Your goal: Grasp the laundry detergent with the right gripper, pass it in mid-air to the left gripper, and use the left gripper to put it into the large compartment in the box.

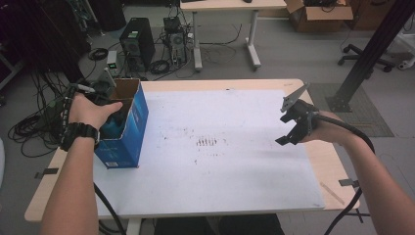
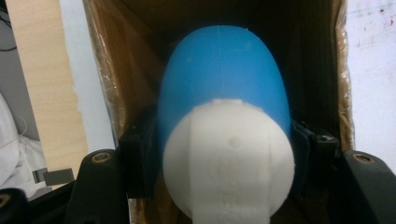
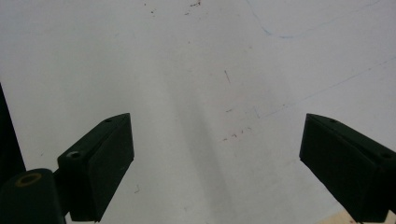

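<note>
Gripping a blue-and-white object (image 2: 224, 126) with the left gripper (image 2: 224, 154), both black jaws pressing against its sides. Showing, in the left gripper view, a rounded blue body farther off and a rounded white end nearer the camera; hard to tell what kind of object. Pointing down into the open top of a blue cardboard box (image 1: 128, 128), with the brown inner walls (image 2: 105, 93) rising around the held object on both sides. Standing upright at the left edge of the worktop (image 1: 230, 183), about midway along that edge, the box resting partly on the white sheet (image 1: 220, 166) covering most of the surface. Wrapping over the gripper at the box's opening in the high view, the left hand (image 1: 90, 111) with a black watch (image 1: 80, 132) on the wrist; blue just visible between hand and box wall.

Hovering near the right edge of the worktop, the right gripper (image 1: 288, 134), well apart from the box. Standing wide open, both jaws spread with nothing between them, looking down on bare white sheet marked with faint scratches and specks (image 3: 233, 133). Trailing back along the right forearm, a black cable (image 1: 355, 134).

Lying near the middle of the sheet, a small cluster of dark marks (image 1: 206, 142).
</note>
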`<action>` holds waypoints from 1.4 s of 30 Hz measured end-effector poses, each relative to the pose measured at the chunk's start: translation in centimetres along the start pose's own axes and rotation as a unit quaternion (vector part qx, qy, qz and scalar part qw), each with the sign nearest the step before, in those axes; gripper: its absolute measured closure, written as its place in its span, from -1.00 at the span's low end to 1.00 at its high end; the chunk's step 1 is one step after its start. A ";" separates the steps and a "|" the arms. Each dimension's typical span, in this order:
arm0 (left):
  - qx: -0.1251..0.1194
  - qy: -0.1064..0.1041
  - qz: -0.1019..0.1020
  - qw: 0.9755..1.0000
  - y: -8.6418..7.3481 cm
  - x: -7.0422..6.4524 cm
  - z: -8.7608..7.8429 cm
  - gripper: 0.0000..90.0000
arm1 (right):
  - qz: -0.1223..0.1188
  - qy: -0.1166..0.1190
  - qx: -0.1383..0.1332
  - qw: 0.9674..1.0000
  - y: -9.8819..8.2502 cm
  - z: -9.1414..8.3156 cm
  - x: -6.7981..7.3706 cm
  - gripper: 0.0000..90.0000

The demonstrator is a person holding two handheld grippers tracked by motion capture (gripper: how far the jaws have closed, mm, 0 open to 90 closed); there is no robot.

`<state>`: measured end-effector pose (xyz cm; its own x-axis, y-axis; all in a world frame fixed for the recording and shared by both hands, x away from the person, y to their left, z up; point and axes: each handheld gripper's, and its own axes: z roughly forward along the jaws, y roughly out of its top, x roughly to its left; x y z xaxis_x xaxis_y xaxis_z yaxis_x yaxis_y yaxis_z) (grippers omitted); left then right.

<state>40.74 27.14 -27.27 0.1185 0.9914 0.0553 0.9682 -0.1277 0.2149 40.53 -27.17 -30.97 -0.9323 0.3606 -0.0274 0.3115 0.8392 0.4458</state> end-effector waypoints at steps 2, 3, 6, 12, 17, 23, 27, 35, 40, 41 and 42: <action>0.000 0.000 0.001 1.000 -0.1 0.0 0.1 -0.16 | 0.001 -0.001 0.000 1.000 0.0 0.0 0.0 -0.78; 0.001 0.001 0.001 1.000 -0.1 0.0 0.2 -0.16 | 0.000 0.000 -0.001 1.000 0.1 0.0 0.0 -0.78; 0.000 0.001 0.001 1.000 -0.2 -0.1 0.3 -0.16 | -0.001 0.000 0.000 1.000 0.2 0.0 0.1 -0.78; -0.001 0.003 0.005 1.000 -0.3 -0.2 0.4 -0.16 | -0.004 -0.001 0.000 1.000 0.3 0.2 0.2 -0.78; -0.002 0.001 0.007 1.000 -0.4 -0.1 0.4 -0.16 | -0.007 -0.001 0.002 1.000 0.3 0.2 0.4 -0.78; -0.004 -0.001 0.007 1.000 -0.4 -0.2 0.4 -0.17 | -0.007 -0.002 0.001 1.000 0.3 0.1 0.5 -0.78; -0.010 -0.004 0.004 1.000 -0.4 -0.4 -0.1 -0.19 | -0.005 -0.003 0.001 1.000 0.2 0.0 0.6 -0.78; -0.020 -0.004 0.007 1.000 -0.5 -0.6 -1.5 -0.22 | -0.007 -0.003 0.001 1.000 0.1 -0.4 0.9 -0.78; -0.026 -0.001 0.011 1.000 -0.5 -0.6 -2.7 -0.25 | -0.009 -0.003 -0.001 1.000 0.1 -0.7 1.1 -0.78; -0.027 -0.001 0.011 1.000 -0.5 -0.7 -2.9 -0.26 | -0.008 -0.004 -0.001 1.000 0.1 -0.7 1.2 -0.78; -0.027 0.002 0.014 1.000 -0.4 -0.8 -3.1 -0.27 | -0.008 -0.003 -0.002 1.000 0.1 -0.8 1.2 -0.78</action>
<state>39.55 26.32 -24.37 0.1445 0.9873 0.0657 0.9512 -0.1569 0.2656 39.27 -26.93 -30.23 -0.9360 0.3496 -0.0409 0.2956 0.8437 0.4482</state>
